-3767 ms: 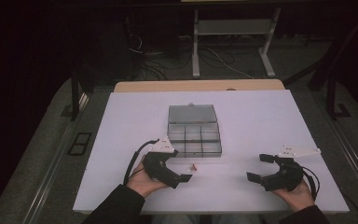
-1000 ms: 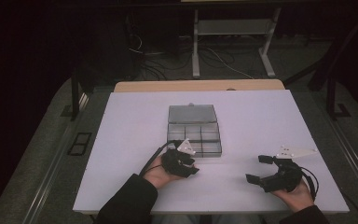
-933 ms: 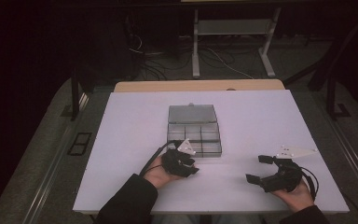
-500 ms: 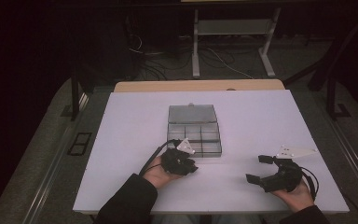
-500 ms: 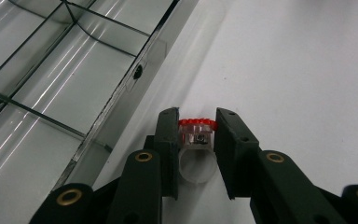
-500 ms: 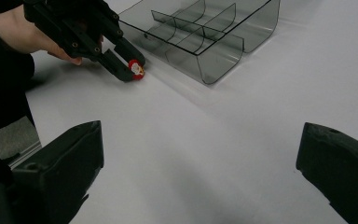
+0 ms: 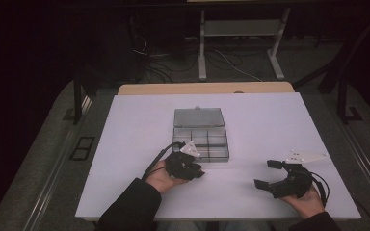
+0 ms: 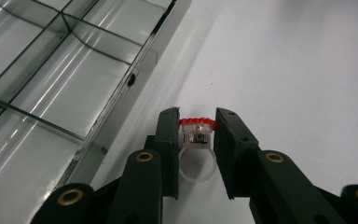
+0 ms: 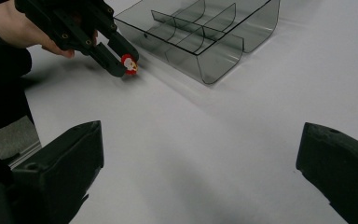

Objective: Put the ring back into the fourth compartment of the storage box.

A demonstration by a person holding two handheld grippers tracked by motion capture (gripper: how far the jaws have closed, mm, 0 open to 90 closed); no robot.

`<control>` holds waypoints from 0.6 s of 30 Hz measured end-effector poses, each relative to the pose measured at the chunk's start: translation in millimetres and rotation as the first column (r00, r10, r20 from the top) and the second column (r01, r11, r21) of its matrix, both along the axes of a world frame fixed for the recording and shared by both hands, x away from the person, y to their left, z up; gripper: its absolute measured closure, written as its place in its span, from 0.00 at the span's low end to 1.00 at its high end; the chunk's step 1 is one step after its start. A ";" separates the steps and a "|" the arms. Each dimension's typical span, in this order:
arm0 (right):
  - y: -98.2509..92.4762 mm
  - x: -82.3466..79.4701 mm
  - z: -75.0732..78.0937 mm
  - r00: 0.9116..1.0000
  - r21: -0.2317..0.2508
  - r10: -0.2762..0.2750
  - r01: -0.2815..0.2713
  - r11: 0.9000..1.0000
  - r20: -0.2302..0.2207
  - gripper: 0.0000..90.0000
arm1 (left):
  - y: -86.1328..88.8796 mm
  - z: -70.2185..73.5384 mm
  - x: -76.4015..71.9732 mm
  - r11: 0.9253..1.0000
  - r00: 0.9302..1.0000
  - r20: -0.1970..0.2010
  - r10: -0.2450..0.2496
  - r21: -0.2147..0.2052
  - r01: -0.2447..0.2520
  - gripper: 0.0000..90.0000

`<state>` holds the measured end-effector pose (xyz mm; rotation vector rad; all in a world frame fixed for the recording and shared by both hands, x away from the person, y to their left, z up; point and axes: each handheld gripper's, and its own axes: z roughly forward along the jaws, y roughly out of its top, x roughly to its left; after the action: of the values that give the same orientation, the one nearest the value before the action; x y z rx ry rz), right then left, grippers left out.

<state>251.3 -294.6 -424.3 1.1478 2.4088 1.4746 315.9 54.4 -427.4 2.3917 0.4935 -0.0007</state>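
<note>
A small clear plastic ring with a red top (image 8: 196, 138) sits between the jaws of my left gripper (image 8: 196, 122), which is shut on it just above the white tabletop. The ring (image 9: 129, 64) also shows at the left gripper's tips in the right gripper view. In the high view the left gripper (image 7: 198, 172) is just in front of a clear compartment box (image 7: 200, 126). My right gripper (image 7: 266, 174) rests open near the table's front right, with nothing between its jaws (image 9: 205, 140).
The compartment box (image 8: 60, 84) has its lid folded back and its cells look bare (image 9: 200, 32). The white board (image 7: 279, 120) lies on a wooden table. Table legs and cables stand on the dark floor beyond.
The left gripper moved right, to the box's front edge, and closed on the ring that lay loose on the table. Over the last second both hands kept still.
</note>
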 end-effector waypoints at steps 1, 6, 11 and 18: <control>0.0 0.0 0.0 1.000 0.000 0.000 0.000 1.000 0.000 0.00 | -0.1 2.2 -0.1 1.000 1.000 0.002 -0.003 -0.001 0.003 0.78; -0.1 0.0 0.1 1.000 0.003 -0.002 0.002 1.000 -0.003 0.00 | -0.5 14.2 0.8 1.000 1.000 0.016 -0.027 0.001 0.027 0.78; -0.1 0.1 0.0 1.000 0.000 -0.001 0.001 1.000 0.000 0.00 | -0.4 23.5 1.1 0.999 0.999 0.022 -0.038 -0.002 0.038 0.78; 0.0 0.0 0.0 1.000 0.001 -0.001 0.001 1.000 -0.003 0.00 | 1.7 30.3 2.6 0.999 0.999 0.029 -0.041 -0.011 0.041 0.78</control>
<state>251.3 -294.6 -424.2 1.1518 2.4094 1.4752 318.5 56.2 -397.1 2.3872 0.4298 0.0119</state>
